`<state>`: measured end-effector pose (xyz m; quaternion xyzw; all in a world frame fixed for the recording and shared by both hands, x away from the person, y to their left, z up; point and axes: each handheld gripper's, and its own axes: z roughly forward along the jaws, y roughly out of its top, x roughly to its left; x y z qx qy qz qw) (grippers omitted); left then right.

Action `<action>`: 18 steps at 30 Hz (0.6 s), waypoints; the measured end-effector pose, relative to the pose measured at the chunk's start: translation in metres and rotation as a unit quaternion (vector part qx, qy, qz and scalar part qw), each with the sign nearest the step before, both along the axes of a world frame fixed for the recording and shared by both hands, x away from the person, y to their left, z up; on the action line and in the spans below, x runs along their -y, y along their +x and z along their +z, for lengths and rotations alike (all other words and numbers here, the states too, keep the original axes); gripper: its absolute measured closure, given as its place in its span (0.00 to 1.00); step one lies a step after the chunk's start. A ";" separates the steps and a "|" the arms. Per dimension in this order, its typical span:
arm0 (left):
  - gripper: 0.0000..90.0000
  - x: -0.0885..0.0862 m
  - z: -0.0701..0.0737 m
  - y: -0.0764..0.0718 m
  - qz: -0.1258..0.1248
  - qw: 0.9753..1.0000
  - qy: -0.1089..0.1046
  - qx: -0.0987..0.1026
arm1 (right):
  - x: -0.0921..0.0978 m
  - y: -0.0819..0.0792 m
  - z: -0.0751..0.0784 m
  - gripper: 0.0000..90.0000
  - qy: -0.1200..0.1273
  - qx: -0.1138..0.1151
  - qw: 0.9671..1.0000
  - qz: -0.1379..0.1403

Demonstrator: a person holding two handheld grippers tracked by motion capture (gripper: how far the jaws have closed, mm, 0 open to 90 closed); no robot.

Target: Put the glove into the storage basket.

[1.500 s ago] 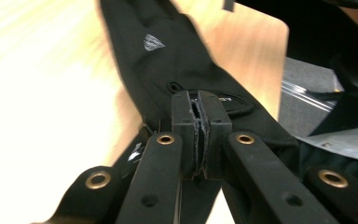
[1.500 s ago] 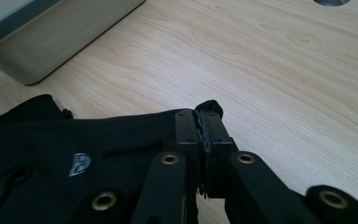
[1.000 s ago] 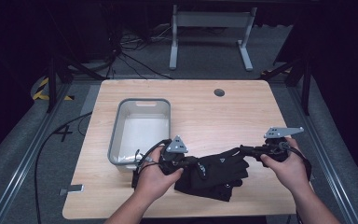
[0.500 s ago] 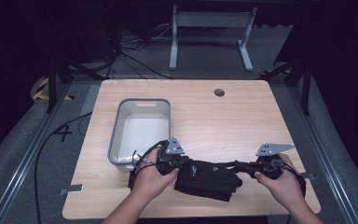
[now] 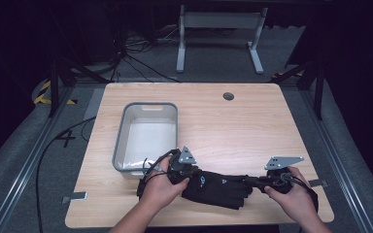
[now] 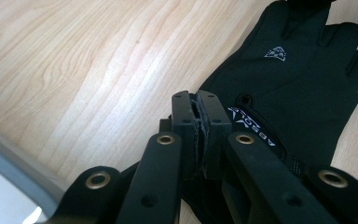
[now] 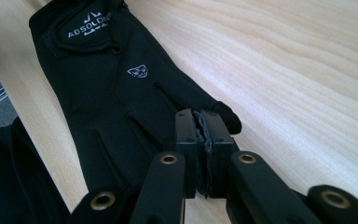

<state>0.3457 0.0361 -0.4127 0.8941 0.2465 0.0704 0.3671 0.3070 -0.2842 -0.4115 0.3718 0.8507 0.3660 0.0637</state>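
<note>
Pretty dark room, only the light wood table [image 5: 252, 121] is really lit. It's got a round cable hole [image 5: 228, 96] near the far edge. Grey carpet floor [image 5: 14, 145] all around, a tangle of black cables [image 5: 136, 58] behind, yellow-black hazard tape [image 5: 43, 92] on the left, and a grey metal stand [image 5: 218, 29] with 2 legs at the back.

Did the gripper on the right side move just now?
Yes. The right gripper has come down toward the table's near edge and pulled the black glove out flatter; a second ago it was farther up the table.
</note>
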 end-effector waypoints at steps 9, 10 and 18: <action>0.96 0.002 -0.006 0.002 0.002 1.000 0.004 -0.005 | 0.000 -0.002 -0.005 0.97 -0.004 -0.004 1.000 -0.002; 0.96 0.002 -0.007 0.003 0.001 1.000 0.003 -0.008 | 0.000 -0.003 -0.006 0.97 -0.004 -0.005 1.000 -0.001; 0.82 -0.005 -0.001 0.001 0.015 1.000 -0.011 0.004 | 0.005 -0.005 -0.003 0.83 0.006 0.003 1.000 -0.011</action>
